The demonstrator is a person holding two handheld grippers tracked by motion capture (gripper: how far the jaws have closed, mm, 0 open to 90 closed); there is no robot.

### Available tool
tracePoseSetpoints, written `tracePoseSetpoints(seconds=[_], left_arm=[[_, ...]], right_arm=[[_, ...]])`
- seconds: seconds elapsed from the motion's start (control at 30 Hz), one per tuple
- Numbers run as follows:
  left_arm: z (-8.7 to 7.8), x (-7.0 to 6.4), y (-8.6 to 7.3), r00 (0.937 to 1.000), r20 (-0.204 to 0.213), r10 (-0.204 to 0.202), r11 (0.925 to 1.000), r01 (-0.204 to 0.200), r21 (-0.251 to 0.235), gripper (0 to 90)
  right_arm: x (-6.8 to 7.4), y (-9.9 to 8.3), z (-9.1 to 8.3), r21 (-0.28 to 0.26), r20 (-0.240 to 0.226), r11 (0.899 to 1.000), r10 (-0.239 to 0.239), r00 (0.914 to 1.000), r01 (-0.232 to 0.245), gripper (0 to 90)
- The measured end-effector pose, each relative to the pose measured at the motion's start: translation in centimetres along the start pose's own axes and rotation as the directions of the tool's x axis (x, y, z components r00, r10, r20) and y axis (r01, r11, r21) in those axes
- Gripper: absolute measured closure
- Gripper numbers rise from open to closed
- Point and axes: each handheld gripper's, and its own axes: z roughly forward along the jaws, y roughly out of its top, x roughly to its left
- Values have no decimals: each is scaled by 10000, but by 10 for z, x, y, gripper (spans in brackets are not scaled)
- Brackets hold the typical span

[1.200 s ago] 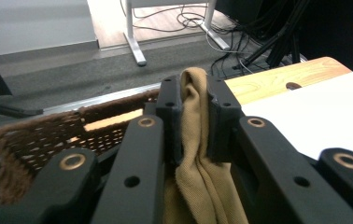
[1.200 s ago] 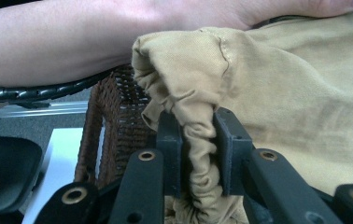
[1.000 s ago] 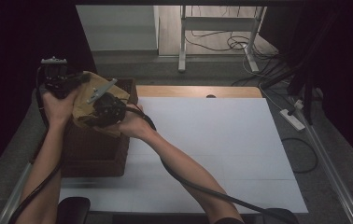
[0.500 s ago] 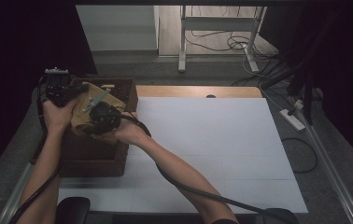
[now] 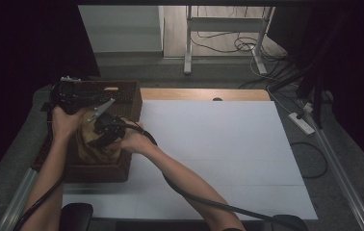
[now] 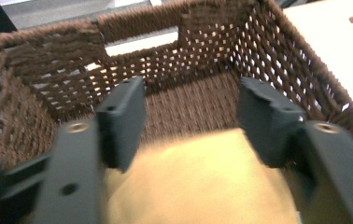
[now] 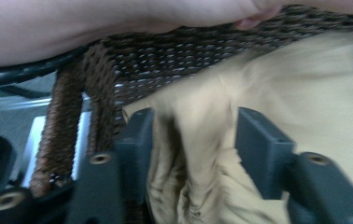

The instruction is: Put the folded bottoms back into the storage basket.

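- My left gripper (image 5: 74,94) hangs over the far end of the brown woven basket (image 5: 127,94), which sits at the 9 o'clock side of the white surface (image 5: 218,144).
- In the left gripper view its jaws stand wide apart, with nothing between them; the basket's far wall (image 6: 184,70) shows through the gap and the tan cloth (image 6: 198,182) lies below them.
- My right gripper (image 5: 104,132) reaches down into the middle of the basket, toward 9 o'clock from my right hand (image 5: 132,139).
- In the right gripper view its jaws are parted, and a bunched fold of the tan cloth (image 7: 198,154) sits between them; the fold looks to touch the left jaw, but I cannot tell whether it is pinched.
- The cloth lies inside the basket, heaped toward its near half in the high view (image 5: 91,149).
- My left forearm (image 7: 95,23) crosses the top of the right gripper view, above the basket's rim (image 7: 118,51).
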Motion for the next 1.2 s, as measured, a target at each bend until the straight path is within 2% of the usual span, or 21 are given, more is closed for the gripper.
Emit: tracePoseSetpoints(seconds=[0.07,0.13,0.2,0.43,0.5,0.7,0.97,1.1,1.2], left_arm=[[-3,2,2,9997,126,-188,9998,190,-101,300],[-5,2,3,9988,326,-370,9991,376,-191,250],[-6,2,2,9974,573,-442,9987,455,-215,225],[-5,0,-1,9890,1224,-836,9959,873,-253,142],[-4,-2,-2,9876,1373,-766,9967,794,-154,99],[-3,-10,-5,9890,1391,-511,9987,506,72,72],[-1,-18,-11,9876,1549,-234,9996,254,-109,42],[0,-19,-14,9827,1837,-216,9994,262,-226,35],[0,-20,-16,9818,1892,-178,9993,235,-281,33]], right_arm=[[-2,0,-5,-244,174,9995,214,9996,-210,383],[-7,1,-11,-448,209,9972,613,9979,-603,361],[-9,0,-16,-523,240,9954,815,9964,-801,340],[-10,-4,-29,-535,308,9931,1057,9939,-1039,289],[-10,-5,-32,-570,296,9917,1167,9927,-1148,271],[-10,-11,-39,-564,283,9900,1308,9910,-1290,213],[-11,-19,-45,-561,226,9868,1536,9879,-1521,158],[-12,-21,-49,-658,215,9868,1494,9885,-1477,143],[-12,-23,-51,-670,155,9862,1525,9882,-1512,133]])
